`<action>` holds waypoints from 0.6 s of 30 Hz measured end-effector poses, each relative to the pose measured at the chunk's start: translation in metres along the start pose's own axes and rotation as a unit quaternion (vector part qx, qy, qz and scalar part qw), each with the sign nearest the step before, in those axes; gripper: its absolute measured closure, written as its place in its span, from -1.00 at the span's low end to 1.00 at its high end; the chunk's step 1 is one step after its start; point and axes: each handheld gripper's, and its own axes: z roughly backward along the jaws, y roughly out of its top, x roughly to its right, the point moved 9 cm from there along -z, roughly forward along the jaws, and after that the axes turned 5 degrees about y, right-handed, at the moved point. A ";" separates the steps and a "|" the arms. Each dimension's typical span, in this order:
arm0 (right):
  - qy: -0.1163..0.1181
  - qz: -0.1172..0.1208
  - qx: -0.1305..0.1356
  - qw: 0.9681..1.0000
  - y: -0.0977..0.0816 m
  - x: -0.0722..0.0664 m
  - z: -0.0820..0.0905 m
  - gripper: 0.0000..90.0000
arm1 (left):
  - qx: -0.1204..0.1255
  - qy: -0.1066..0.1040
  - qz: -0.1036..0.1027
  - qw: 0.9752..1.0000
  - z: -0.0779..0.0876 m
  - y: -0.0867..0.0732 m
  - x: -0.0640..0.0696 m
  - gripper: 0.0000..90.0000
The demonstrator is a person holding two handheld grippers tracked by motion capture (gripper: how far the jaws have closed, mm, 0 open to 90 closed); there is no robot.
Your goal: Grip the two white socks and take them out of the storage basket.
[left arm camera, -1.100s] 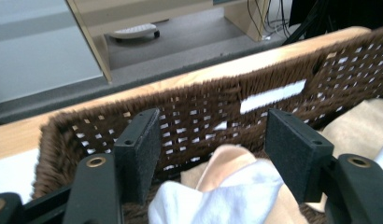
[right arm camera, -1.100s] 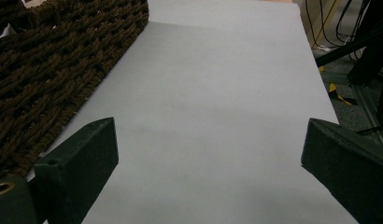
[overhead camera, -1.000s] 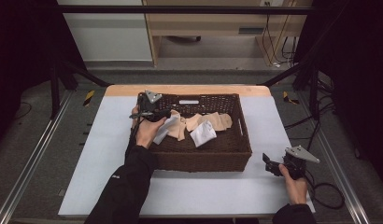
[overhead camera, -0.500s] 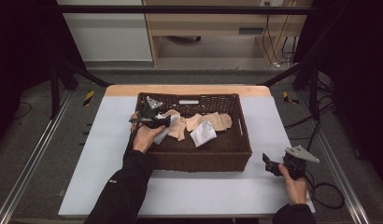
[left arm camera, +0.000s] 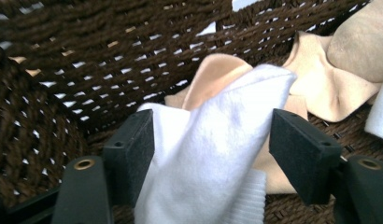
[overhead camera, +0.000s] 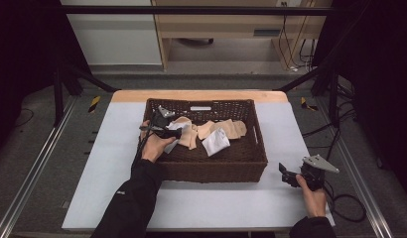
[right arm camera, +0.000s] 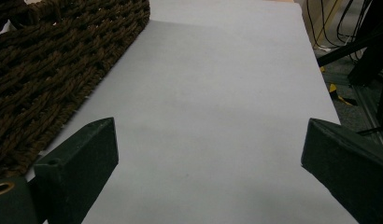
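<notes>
Straddling white sock point(left arm camera: 213, 154) near basket wall point(left arm camera: 87, 70), left tool point(left arm camera: 210, 140).

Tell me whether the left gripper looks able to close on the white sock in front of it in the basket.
Probably yes. The left gripper has just been opening, and the white sock lies between its wide jaws inside the basket; nothing stands between pads and cloth.

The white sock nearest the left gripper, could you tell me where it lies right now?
In the high view the white sock lies at the wicker basket's left end, against a beige sock, between the left gripper's open jaws.
</notes>
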 end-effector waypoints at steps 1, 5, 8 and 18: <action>0.000 0.000 0.000 1.000 0.000 0.000 0.000 -0.91 | -0.002 0.000 -0.003 1.000 -0.001 -0.001 0.000 -0.24; 0.000 0.001 0.001 1.000 0.000 0.000 0.000 -0.91 | -0.020 -0.002 -0.011 1.000 -0.003 -0.004 0.003 0.01; 0.000 0.001 0.001 1.000 0.000 0.000 0.000 -0.91 | -0.033 0.001 -0.011 0.999 -0.004 -0.007 0.002 0.14; 0.000 0.001 0.002 1.000 0.000 0.000 0.000 -0.91 | -0.053 -0.010 0.011 0.998 -0.002 -0.010 0.001 0.85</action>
